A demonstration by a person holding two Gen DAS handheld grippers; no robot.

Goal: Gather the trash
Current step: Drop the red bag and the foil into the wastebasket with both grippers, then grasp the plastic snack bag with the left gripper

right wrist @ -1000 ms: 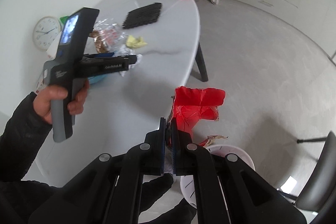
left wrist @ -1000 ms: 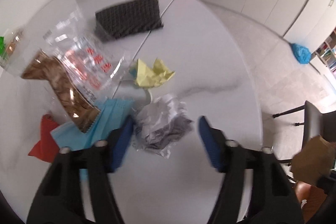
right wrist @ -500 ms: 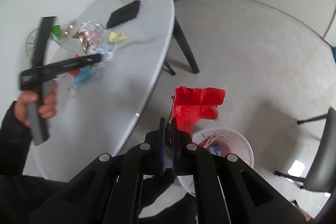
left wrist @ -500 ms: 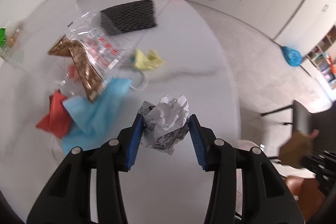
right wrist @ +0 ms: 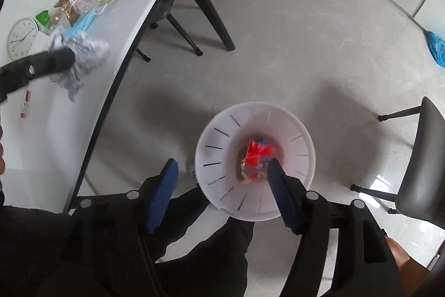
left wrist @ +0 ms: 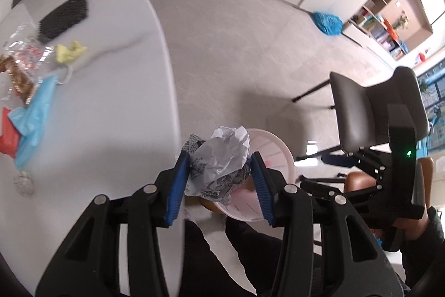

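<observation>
A wall clock (right wrist: 21,38) lies on the white table (right wrist: 83,91).

Open mouth of white bin (right wrist: 255,130) left unobstructed from above; bench edge (right wrist: 125,66) close on its left, chair (right wrist: 425,166) on its right; bare floor (right wrist: 292,46) beyond; bench near part kept clear, litter (left wrist: 33,102) crowded farther back

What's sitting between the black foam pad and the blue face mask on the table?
In the left wrist view, a crumpled yellow paper lies between the black foam pad and the blue face mask, beside a clear plastic wrapper.
</observation>
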